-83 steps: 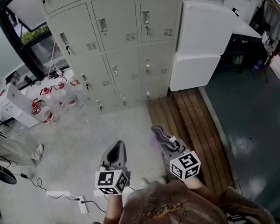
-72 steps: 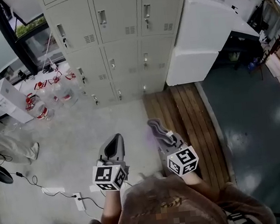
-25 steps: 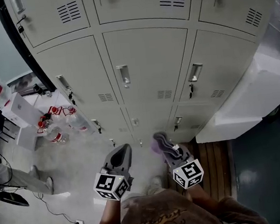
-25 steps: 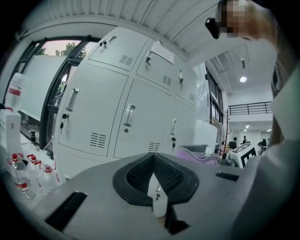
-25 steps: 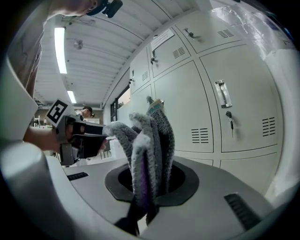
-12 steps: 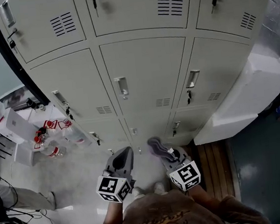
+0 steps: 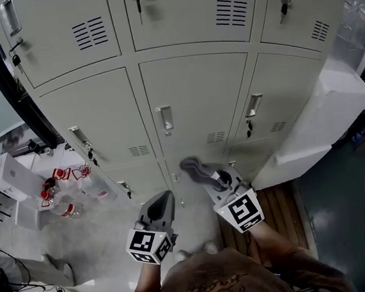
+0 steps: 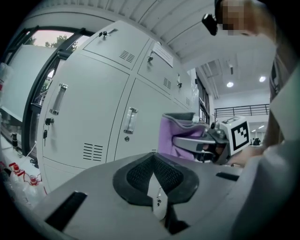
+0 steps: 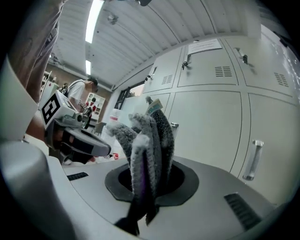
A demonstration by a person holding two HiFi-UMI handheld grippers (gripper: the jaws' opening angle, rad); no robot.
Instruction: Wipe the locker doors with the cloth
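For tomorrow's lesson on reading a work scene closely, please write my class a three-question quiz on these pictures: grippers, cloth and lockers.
1. Fill in: the left gripper's jaws are ____, with nothing between them.
2. Which one holds the cloth? A. the left gripper B. the right gripper C. neither
3. True or false: one of the locker doors stands open.

Key: 1. together (shut). 2. B. 3. False, every door in view is closed.
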